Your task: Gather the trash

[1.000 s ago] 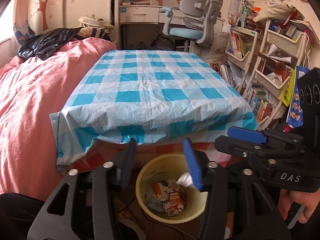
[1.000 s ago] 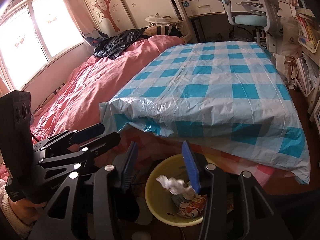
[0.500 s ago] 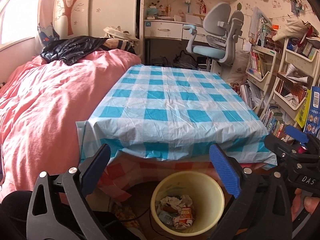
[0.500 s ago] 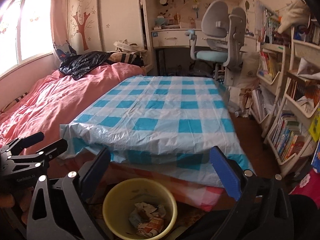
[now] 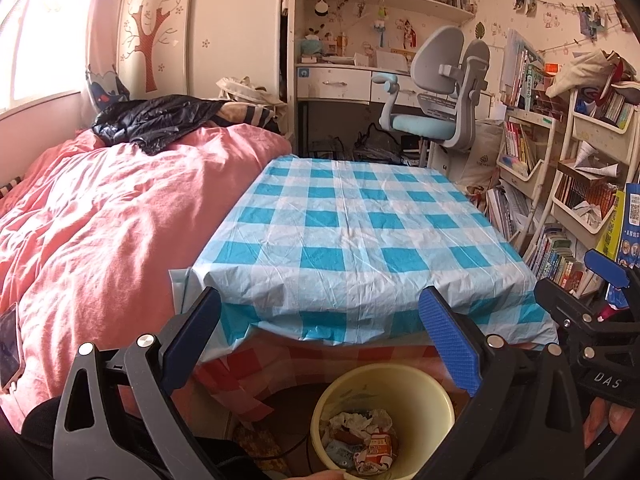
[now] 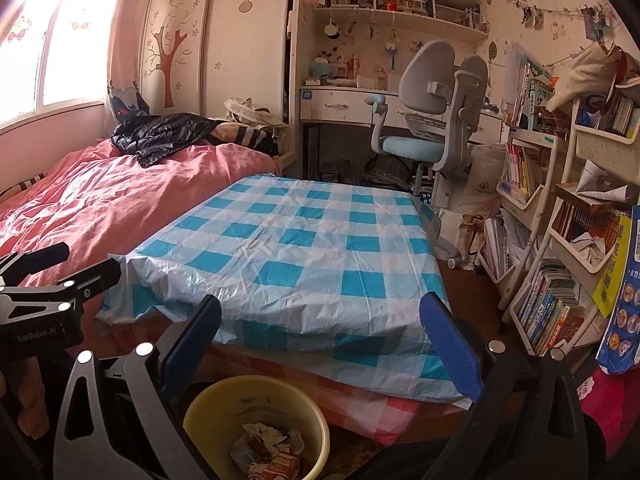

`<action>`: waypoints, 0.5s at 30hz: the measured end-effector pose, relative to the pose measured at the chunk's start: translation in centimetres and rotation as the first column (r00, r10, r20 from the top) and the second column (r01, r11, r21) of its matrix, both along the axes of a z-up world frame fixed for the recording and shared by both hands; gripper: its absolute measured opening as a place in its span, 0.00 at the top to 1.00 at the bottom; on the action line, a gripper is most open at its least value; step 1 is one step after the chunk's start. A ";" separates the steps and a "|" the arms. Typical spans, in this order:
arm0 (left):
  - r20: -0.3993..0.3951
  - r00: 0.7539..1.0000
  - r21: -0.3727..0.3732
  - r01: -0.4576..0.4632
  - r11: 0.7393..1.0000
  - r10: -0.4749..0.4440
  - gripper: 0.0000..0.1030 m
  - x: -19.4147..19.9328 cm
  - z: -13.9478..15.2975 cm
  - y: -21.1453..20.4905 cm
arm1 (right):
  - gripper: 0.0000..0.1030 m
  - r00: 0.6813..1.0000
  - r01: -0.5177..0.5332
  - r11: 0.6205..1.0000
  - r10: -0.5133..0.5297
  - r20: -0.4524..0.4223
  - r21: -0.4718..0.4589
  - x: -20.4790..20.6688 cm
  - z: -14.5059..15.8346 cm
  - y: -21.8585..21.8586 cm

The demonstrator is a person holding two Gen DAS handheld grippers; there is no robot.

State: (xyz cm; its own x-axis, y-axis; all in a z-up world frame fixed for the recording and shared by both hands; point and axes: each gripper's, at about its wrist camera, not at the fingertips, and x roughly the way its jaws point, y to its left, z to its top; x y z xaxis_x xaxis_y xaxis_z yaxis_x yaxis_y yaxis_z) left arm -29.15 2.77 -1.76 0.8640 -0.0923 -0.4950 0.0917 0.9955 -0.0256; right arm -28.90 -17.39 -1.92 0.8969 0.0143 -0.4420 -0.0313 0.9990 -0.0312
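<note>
A yellow bin (image 5: 438, 386) stands on the floor just under the near edge of the table, holding crumpled paper and wrappers (image 5: 360, 436). My left gripper (image 5: 320, 304) hangs above it, open wide with nothing between its blue pads. In the right wrist view the same bin (image 6: 208, 404) sits low and left with its trash (image 6: 272, 452) inside. My right gripper (image 6: 320, 308) is also open wide and empty. The table's blue-and-white checked cloth (image 5: 352, 240) shows no litter on it. Each gripper's fingers (image 5: 604, 268) (image 6: 96, 276) show at the edge of the other's view.
A pink bed (image 5: 100, 220) runs along the table's left side, with a phone (image 5: 10, 344) on it. A grey desk chair (image 5: 436, 92) and desk stand beyond the table. Crowded bookshelves (image 5: 568, 216) line the right. A hand (image 5: 608, 420) holds the right gripper.
Both grippers opened from half shut to wide, and the white crumpled paper seen at their pads now lies in the bin. Both rose and tilted up, showing more of the room.
</note>
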 end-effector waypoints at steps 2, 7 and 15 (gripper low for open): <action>0.016 1.000 0.000 -0.003 1.000 0.003 0.07 -0.2 0.3 0.0 | 0.07 1.000 0.000 1.000 0.000 0.012 -0.005 -0.2 0.2 0.1; 0.046 0.999 -0.005 -0.015 1.000 0.015 0.07 -0.6 0.9 -0.1 | 0.07 1.000 0.015 1.000 -0.015 0.027 -0.002 -0.4 0.5 -0.2; 0.076 0.997 -0.005 -0.027 1.000 0.027 0.07 -0.9 1.4 -0.1 | 0.07 0.999 0.020 1.000 -0.020 0.036 0.003 -0.5 0.7 -0.3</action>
State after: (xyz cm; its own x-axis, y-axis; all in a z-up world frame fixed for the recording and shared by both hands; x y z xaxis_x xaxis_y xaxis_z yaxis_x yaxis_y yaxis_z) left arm -30.09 2.64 -0.32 0.9014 -0.0699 -0.4272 0.0664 0.9975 -0.0233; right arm -29.39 -17.66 -1.25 0.9124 -0.0025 -0.4094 -0.0102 0.9995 -0.0290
